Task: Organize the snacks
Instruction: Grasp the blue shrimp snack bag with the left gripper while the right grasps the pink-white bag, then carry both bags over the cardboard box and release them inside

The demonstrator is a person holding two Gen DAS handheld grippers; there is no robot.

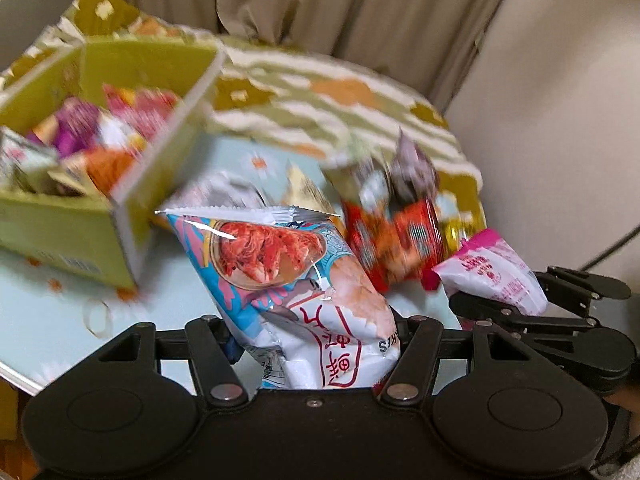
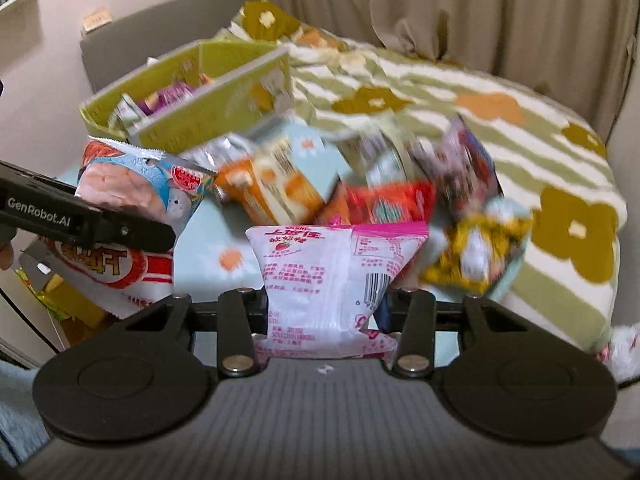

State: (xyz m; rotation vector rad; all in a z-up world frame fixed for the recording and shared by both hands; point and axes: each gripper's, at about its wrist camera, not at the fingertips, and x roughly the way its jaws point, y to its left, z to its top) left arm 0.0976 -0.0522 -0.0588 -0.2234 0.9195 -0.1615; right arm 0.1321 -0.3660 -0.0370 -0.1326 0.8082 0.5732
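Left gripper (image 1: 316, 344) clamped on a blue shrimp-print bag (image 1: 288, 276), fingers closed on its lower end, bag standing up and tilted left over the pale-blue tabletop (image 1: 60, 320). Right gripper (image 2: 326, 320) pinching a pink-and-white bag (image 2: 332, 276) the same way, fingers shut on its lower half, printed back and barcode facing the camera. Seen from the left wrist, pink bag (image 1: 496, 276) held just right of the shrimp bag, right gripper (image 1: 532, 312) low at the right edge. Seen from the right wrist, left gripper (image 2: 132, 232) reaching in from the left with the shrimp bag (image 2: 136, 196). Green box (image 1: 100, 168) at far left on the tabletop, already loaded with purple, orange and pink packets. Loose pile beyond both held bags: red packet (image 1: 396, 240), orange packet (image 2: 272, 188), yellow packet (image 2: 476, 256), others too blurred to name. Striped floral blanket (image 2: 500, 128) behind and to the right; beige curtain (image 1: 320, 4) at the far side.
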